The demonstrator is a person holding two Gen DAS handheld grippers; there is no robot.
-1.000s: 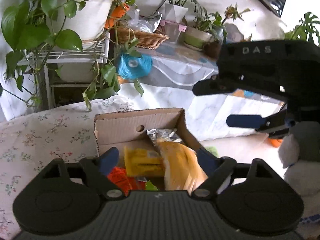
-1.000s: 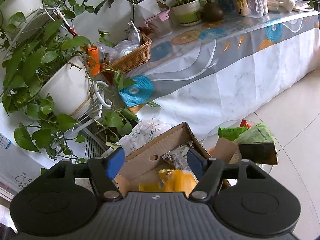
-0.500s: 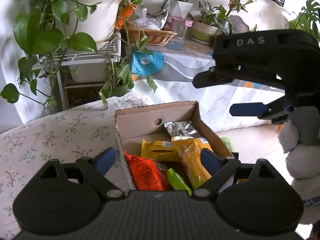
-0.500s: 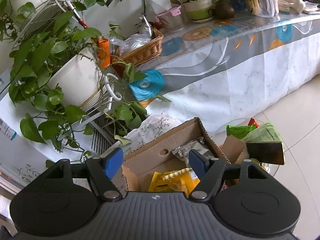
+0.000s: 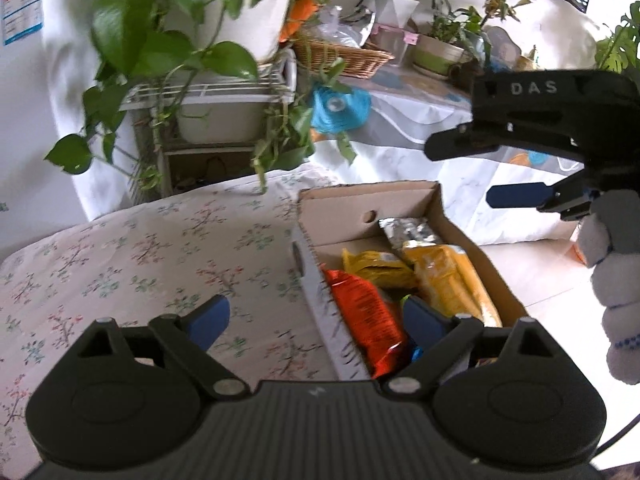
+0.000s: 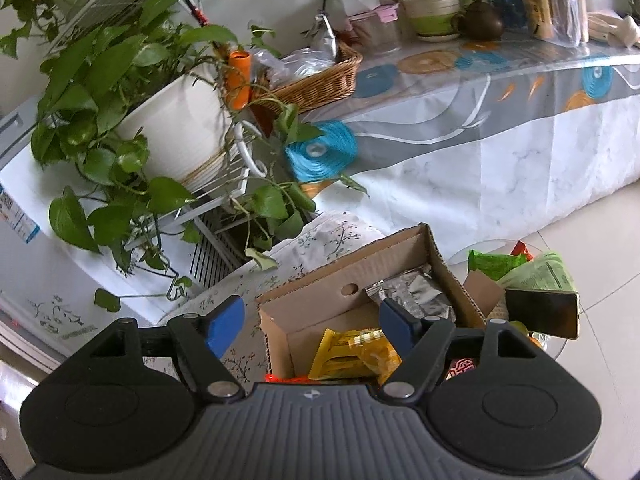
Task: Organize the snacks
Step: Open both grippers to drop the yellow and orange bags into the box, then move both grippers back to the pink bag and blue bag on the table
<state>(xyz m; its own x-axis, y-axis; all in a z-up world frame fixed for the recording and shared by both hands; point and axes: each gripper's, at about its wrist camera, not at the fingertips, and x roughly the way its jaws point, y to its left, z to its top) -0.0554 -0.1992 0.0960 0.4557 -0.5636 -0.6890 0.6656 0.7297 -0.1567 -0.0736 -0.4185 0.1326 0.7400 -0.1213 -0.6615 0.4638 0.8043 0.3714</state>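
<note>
An open cardboard box (image 5: 400, 196) (image 6: 320, 296) stands on a floral cloth (image 5: 140, 248). It holds an orange-red packet (image 5: 364, 312), a small yellow packet (image 5: 376, 266) (image 6: 344, 350), a long yellow-orange packet (image 5: 448, 280) and a silver foil packet (image 5: 408, 230) (image 6: 412, 290). My left gripper (image 5: 316, 320) is open and empty above the box's near left wall. My right gripper (image 6: 312, 326) is open and empty, higher up; it shows in the left wrist view (image 5: 480, 172) to the right of the box.
Right of the box a clear dish (image 6: 560, 344) holds green snack bags (image 6: 540, 272) and a dark phone-like slab (image 6: 542, 312). Behind stand a plant rack with a white pot (image 5: 236, 12), a wicker basket (image 6: 320, 80) and a long covered table (image 6: 500, 120).
My left gripper has pulled back and to the left, so more of the cloth and the box's contents show. My right gripper has risen slightly and tilted down.
</note>
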